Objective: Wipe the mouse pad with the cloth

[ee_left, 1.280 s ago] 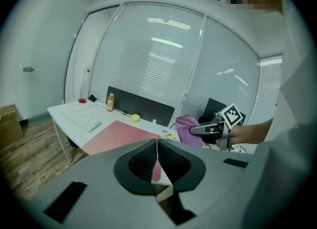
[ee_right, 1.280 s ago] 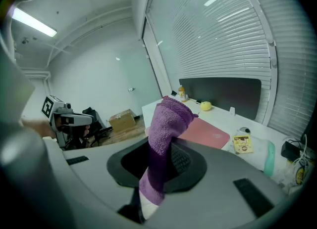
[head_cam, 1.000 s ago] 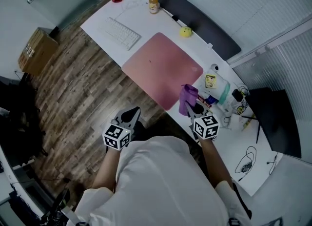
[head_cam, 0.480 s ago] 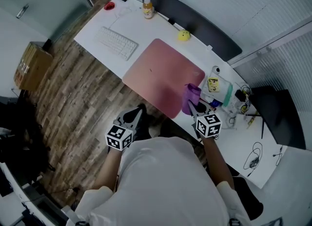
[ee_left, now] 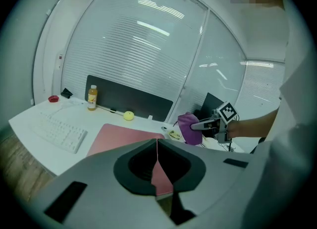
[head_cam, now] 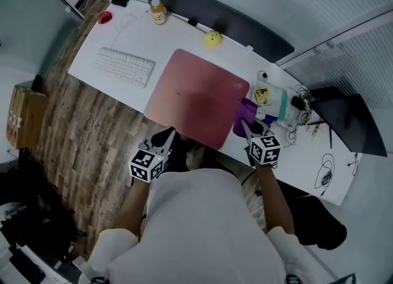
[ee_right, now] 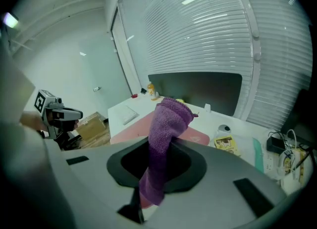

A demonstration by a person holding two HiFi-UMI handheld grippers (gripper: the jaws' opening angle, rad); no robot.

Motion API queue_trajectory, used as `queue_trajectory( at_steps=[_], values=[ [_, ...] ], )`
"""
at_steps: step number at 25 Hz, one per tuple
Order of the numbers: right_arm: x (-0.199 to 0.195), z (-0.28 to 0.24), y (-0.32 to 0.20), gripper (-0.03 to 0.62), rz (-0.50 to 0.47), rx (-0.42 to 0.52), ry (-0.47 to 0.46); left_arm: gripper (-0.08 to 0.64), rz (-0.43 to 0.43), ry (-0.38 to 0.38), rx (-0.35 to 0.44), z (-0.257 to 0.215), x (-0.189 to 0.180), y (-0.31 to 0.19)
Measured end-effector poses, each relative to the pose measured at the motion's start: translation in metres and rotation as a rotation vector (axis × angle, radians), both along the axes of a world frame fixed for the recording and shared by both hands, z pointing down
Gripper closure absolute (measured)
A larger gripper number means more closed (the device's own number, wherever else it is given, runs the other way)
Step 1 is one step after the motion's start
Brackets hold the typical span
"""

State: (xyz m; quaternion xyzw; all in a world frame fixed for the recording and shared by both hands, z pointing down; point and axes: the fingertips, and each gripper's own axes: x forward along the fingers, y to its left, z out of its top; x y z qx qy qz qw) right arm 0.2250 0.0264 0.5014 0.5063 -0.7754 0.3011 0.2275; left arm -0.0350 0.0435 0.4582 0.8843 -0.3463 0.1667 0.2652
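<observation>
A pink mouse pad (head_cam: 198, 97) lies on the white desk (head_cam: 110, 37), its near edge at the desk's front. My right gripper (head_cam: 245, 124) is shut on a purple cloth (head_cam: 244, 116), held just above the pad's right edge; the cloth (ee_right: 162, 139) hangs bunched between the jaws in the right gripper view. My left gripper (head_cam: 164, 137) hovers off the desk's front edge, below the pad, shut with nothing in it. In the left gripper view the pad (ee_left: 124, 136) and the cloth (ee_left: 187, 128) show ahead.
A white keyboard (head_cam: 123, 66) lies left of the pad. A bottle (head_cam: 158, 11), a red item (head_cam: 105, 17) and a yellow ball (head_cam: 212, 38) stand along the back by a dark panel (head_cam: 215, 13). Cables and small items (head_cam: 279, 108) crowd the desk's right part.
The head view has swung, so the desk sits more level in frame. My right gripper with the cloth has edged closer to the pad's right side. The left gripper stays off the desk.
</observation>
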Motion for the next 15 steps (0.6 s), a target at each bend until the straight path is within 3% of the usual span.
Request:
queue_trajectory(
  at_steps=[15],
  values=[
    [0.067,0.057,-0.035,0.517,0.251,-0.113,0.105,0.540,0.273,0.022,-0.097,0.052,0.045,-0.039]
  ],
)
